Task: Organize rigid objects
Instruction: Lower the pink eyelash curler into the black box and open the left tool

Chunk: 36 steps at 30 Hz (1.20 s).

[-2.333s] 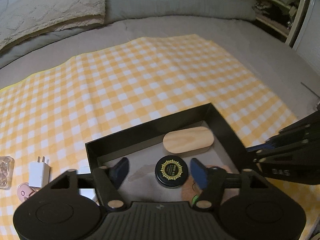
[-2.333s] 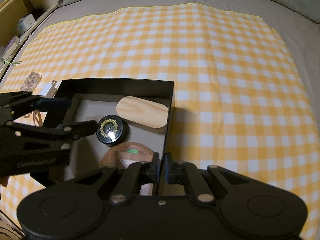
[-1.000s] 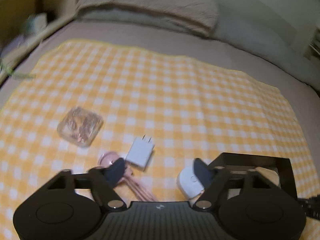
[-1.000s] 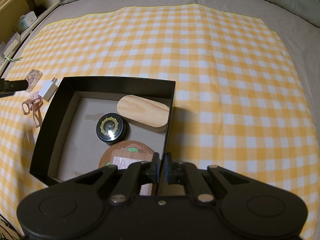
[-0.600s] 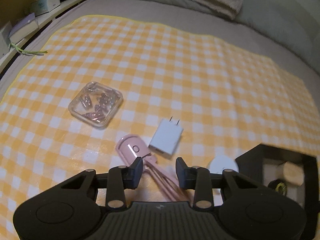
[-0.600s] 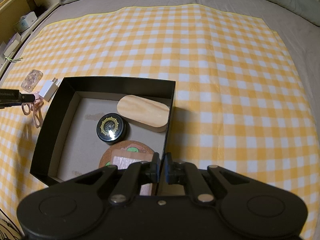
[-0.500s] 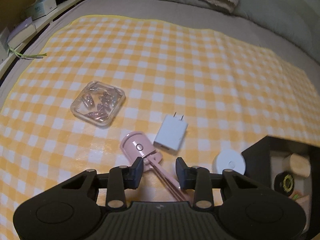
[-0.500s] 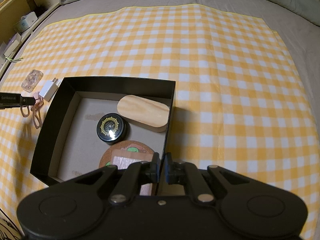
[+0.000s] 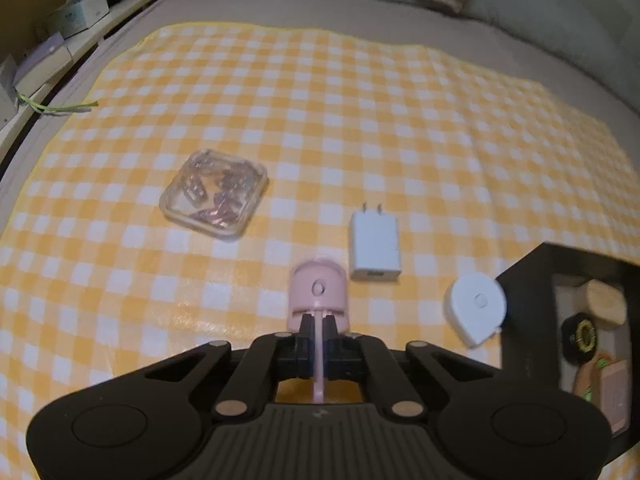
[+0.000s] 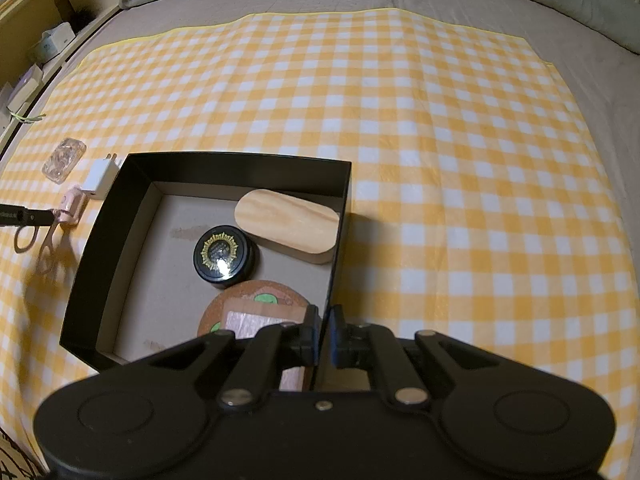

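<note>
Checked cloth (image 10: pixel 440 128) on bed. Black box (image 10: pixel 224 166) on cloth; right tongs (image 10: pixel 323 334) clamped on its near-right wall. Left of box: charger (image 9: pixel 374 246), pink curler (image 9: pixel 319 292), left tongs (image 9: pixel 318 338) clamped on curler's stem.

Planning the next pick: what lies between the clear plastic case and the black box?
In the left wrist view, between the clear plastic case and the black box lie the white charger, the pink eyelash curler gripped by the left tongs, and a white round tape measure.
</note>
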Motion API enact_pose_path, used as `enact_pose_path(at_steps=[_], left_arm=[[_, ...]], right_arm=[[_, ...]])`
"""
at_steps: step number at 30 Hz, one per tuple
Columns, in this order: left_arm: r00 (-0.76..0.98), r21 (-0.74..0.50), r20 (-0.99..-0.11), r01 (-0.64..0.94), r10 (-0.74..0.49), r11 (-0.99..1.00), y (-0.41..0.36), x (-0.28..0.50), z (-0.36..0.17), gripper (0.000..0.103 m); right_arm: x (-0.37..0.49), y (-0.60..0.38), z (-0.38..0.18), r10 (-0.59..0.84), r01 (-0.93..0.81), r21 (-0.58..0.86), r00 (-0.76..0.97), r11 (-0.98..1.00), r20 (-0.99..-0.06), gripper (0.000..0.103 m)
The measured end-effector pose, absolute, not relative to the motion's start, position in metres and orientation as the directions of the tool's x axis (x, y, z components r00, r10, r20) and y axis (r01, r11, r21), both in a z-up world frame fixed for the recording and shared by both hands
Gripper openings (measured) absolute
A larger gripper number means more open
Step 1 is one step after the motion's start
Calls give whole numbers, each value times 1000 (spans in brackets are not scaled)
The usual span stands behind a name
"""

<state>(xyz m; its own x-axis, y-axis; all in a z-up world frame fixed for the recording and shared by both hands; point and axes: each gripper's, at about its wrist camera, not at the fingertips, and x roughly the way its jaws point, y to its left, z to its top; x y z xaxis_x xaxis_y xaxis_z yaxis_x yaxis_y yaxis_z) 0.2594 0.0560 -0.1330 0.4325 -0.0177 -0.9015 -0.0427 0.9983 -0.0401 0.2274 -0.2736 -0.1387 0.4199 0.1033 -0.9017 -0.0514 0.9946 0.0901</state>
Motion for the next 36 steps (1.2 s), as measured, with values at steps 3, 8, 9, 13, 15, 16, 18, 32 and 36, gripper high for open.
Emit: enact_pose_path(at_steps=[3,8,9,13,15,16,18,32,36], left_arm=[[464,-80,-884,-54,-46,995,55,257,-126,3],[531,-207,-833,-43,-153,977,49,250,-106,3],[544,-228,-820,-32,-174,973,46,249,-101,3],[594,-292,-764,28,-251,956,30,242,-83,3],[608,-304,-741,73,-284,950,18,238,-76,3],[611,-315,-729,100,-308,944,11,236,-72,3],[610,-322,-712,156,-347,934,-4,231,-66,3],[503,-31,-803,502,-320,865,-123,231,-107,0],[493,5,-812,540,-312,841,-130,242,-121,0]], right_arm=[[227,-274,-139,102,-52,88,420,995,-902,6],[227,-274,-139,101,-51,88,421,995,-902,6],[227,-274,-139,101,-51,88,421,995,-902,6],[228,-274,-139,101,-52,87,421,995,-902,6],[227,-274,-139,100,-51,87,421,995,-902,6],[228,-274,-139,100,-51,86,421,995,-902,6],[228,-275,-139,99,-50,86,421,995,-902,6],[228,-273,-139,98,-48,86,421,995,-902,6],[228,-273,-139,97,-50,84,421,995,-902,6]])
